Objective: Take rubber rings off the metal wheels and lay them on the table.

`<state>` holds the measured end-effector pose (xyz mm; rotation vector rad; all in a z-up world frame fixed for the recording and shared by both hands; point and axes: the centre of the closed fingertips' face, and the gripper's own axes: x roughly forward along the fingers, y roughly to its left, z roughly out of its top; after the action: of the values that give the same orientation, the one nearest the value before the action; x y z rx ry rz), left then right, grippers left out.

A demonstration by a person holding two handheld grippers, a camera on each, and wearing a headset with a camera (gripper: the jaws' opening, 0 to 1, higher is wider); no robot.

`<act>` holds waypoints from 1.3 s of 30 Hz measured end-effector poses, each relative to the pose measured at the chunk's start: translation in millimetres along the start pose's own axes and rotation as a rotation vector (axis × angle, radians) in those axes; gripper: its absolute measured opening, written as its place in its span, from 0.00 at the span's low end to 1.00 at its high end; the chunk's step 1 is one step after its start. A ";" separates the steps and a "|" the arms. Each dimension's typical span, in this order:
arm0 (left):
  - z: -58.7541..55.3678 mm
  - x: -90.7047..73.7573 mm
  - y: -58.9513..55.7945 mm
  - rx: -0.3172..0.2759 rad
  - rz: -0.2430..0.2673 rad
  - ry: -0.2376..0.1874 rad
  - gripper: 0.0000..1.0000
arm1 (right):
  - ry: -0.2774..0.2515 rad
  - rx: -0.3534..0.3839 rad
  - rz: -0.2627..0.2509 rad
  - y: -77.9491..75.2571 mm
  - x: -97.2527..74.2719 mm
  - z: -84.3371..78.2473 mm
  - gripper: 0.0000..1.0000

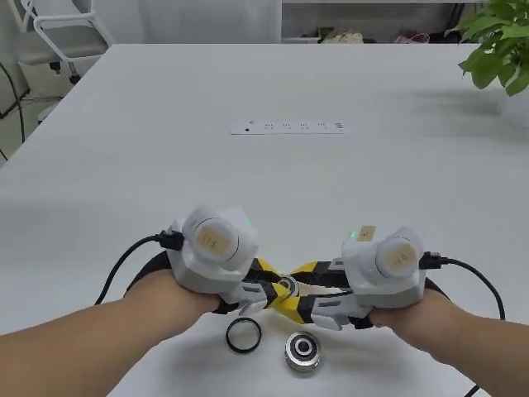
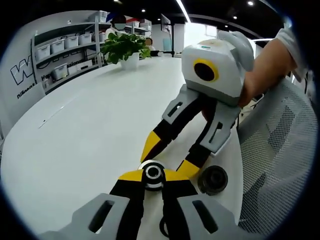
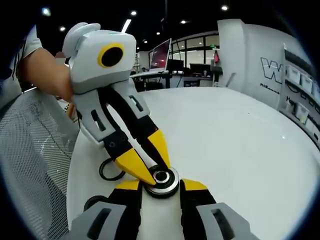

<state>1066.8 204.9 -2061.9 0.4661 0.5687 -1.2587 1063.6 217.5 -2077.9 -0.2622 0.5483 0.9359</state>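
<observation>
A power strip [image 1: 287,126] and potted plant [image 1: 496,48] sit well apart.

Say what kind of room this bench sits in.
Probably an open-plan office or lab workspace. There is a big white table, shelves of storage bins along a wall, and a monitor on desks further back. A potted plant stands at the table's edge.

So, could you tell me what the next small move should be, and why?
Probably draw the left gripper back to peel its rubber off while the right gripper steadies the wheel: both pairs of jaws seem closed on it, and a ring already lies by a second wheel.
</observation>
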 end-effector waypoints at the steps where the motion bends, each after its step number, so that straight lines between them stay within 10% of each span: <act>1: -0.1 0.0 0.0 0.000 0.001 0.000 0.07 | -0.003 0.003 0.001 -0.2 -0.4 0.0 0.27; 39: 0.6 0.8 0.2 -0.011 0.006 -0.008 0.07 | -0.009 0.036 0.008 0.1 -13.6 -5.3 0.19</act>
<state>1067.2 204.0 -2062.0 0.4530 0.5671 -1.2501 1055.4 205.8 -2074.8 -0.2236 0.5580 0.9340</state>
